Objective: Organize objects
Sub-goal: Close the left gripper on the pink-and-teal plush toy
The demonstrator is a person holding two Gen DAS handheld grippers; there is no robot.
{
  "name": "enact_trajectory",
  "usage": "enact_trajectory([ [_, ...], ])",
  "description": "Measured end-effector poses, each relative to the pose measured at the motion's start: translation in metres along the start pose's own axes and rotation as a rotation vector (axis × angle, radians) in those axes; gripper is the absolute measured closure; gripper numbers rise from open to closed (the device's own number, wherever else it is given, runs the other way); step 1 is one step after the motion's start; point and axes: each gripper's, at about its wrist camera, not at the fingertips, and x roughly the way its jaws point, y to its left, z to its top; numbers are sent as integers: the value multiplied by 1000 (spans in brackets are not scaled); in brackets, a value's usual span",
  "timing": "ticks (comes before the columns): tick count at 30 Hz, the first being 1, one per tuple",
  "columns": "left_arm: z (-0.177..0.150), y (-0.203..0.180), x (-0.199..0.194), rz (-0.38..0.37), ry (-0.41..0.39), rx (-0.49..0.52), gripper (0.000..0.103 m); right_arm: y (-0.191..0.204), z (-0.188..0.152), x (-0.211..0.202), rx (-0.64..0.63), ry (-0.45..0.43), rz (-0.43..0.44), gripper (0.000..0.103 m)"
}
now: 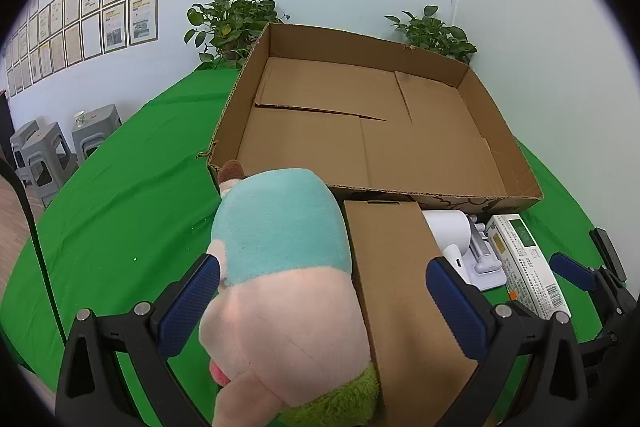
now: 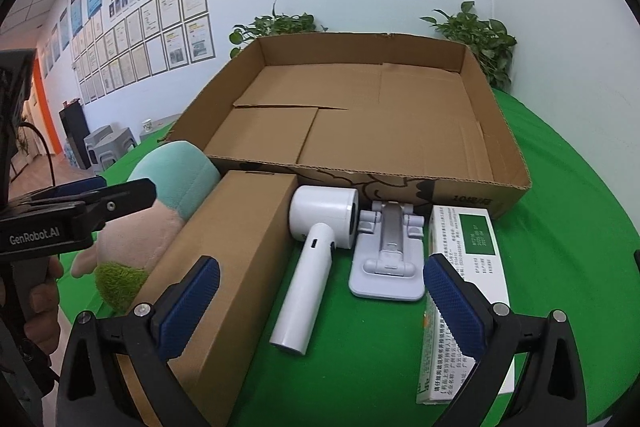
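- We see a green-covered table (image 2: 560,187) filling the lower part of both views, with white walls behind it.
- The biggest thing on it is a shallow cardboard tray (image 1: 500,195), open-topped with only its loose bottom flaps inside; it lies toward twelve o'clock from both grippers.
- Two potted plants (image 1: 232,23) stand beyond the tray's far corners, at about eleven and one o'clock.
- Along the tray's near wall the objects to organize sit in a row. At nine o'clock in that row lies a plush toy (image 1: 280,267), teal, pink and green.
- Touching it at its three o'clock side is a long brown carton (image 2: 240,247).
- Next comes a white handheld device (image 2: 312,259), its handle pointing to six o'clock.
- Just beside that is a white folding stand (image 2: 388,259).
- At the three o'clock end lies a white and green printed box (image 2: 472,267).
- Our left gripper (image 1: 322,281) stands wide open, hovering with the plush toy and carton between its fingers, no pad visibly pressing.
- Our right gripper (image 2: 320,279) is also wide open, above the white device, holding nothing.
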Motion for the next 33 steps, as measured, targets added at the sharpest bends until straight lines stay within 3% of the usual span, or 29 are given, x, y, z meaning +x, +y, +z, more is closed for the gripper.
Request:
enact_trajectory([
  [9,-4,0,7,12,5,20,0,-3,-2,12,18,37,8,0],
  [17,-5,6,6,-54,7,-15,0,-1,-4,13,17,38,29,0],
  [23,-8,14,4,-50,8,-26,0,1,-3,6,56,14,163,0],
  [27,-14,22,3,-94,24,-48,0,8,1,1,34,-4,204,0],
  [33,-23,28,6,-69,49,-52,0,19,7,-5,8,-18,257,0],
])
